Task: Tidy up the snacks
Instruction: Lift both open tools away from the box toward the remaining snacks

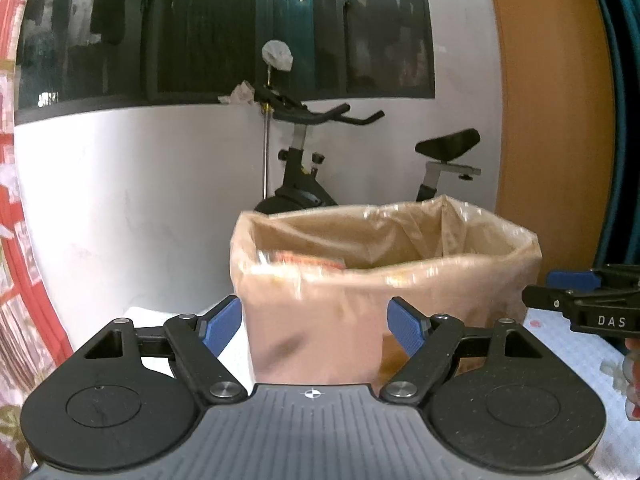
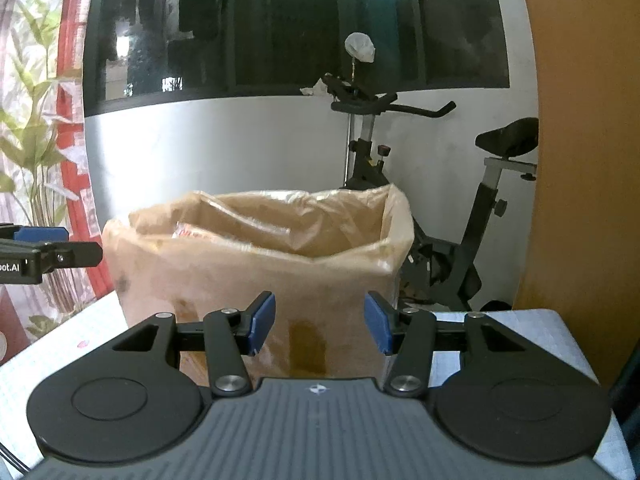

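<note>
A brown cardboard box (image 1: 360,300) lined with a clear plastic bag stands on the table, straight ahead in both wrist views (image 2: 256,280). A snack packet (image 1: 308,262) with red and orange print lies inside it (image 2: 196,234), mostly hidden by the wall. My left gripper (image 1: 314,326) is open just short of the box's near corner, with nothing gripped. My right gripper (image 2: 320,324) is open too, narrower, facing the box's front wall. Each gripper shows side-on at the edge of the other's view: the right gripper (image 1: 560,292) and the left gripper (image 2: 60,250).
The table (image 2: 60,360) has a white patterned cover. Behind the box an exercise bike (image 1: 304,184) stands against a white wall under a dark window. An orange wooden panel (image 1: 552,120) rises at the right, and a red-trimmed curtain (image 1: 24,240) hangs at the left.
</note>
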